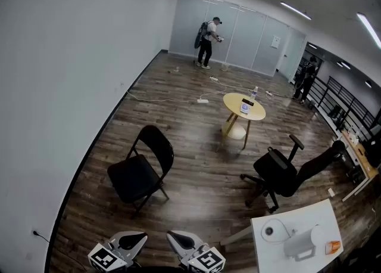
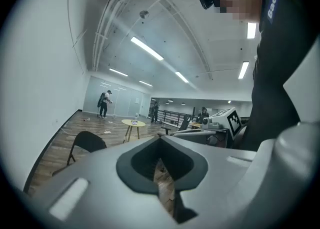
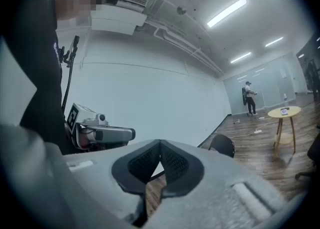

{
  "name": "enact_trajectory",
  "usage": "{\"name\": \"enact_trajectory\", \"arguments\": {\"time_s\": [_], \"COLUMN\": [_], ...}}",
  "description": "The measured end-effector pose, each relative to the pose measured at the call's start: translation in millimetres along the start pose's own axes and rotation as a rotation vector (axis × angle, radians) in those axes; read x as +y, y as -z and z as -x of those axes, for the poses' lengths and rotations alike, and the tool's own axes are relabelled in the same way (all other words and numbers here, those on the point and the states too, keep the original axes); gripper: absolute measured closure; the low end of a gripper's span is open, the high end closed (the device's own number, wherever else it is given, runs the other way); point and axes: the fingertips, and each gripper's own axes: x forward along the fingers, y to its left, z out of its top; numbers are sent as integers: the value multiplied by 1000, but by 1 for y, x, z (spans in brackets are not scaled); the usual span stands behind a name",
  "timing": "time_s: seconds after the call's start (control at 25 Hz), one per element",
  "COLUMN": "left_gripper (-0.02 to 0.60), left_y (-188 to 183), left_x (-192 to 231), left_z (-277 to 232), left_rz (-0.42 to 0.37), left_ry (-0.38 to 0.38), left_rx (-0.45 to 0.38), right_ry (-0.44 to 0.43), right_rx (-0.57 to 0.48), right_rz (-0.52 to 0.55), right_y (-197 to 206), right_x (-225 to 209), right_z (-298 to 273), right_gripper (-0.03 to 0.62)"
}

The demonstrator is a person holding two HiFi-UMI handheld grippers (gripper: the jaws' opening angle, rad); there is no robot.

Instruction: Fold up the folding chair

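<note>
A black folding chair (image 1: 141, 168) stands unfolded on the wooden floor near the left wall, its seat toward me. Its backrest shows in the left gripper view (image 2: 89, 141) and in the right gripper view (image 3: 222, 146). Both grippers are low at the bottom edge of the head view, well short of the chair. My left gripper (image 1: 132, 242) is shut and holds nothing; its pads meet in its own view (image 2: 161, 140). My right gripper (image 1: 178, 242) is shut and empty too, its pads together (image 3: 160, 148).
A black office chair (image 1: 289, 172) stands at the right. A round yellow table (image 1: 244, 106) with small items sits further back. A white table (image 1: 300, 234) with a paper roll is at the lower right. Cables (image 1: 178, 99) lie on the floor. Two people (image 1: 206, 42) stand far back.
</note>
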Motion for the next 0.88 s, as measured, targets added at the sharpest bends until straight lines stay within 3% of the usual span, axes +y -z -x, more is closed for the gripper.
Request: {"name": "enact_trajectory", "arguments": {"time_s": [0.88], "left_gripper": [578], "left_y": [7], "left_x": [8], "left_z": [5], "left_rz": [20], "left_ry": [-15], "left_rx": [1], "right_ry": [-43], "right_rx": [28], "right_rz": [-15], "right_y": [9], "right_x": [5], "right_z": [-12], "right_gripper": [592]}}
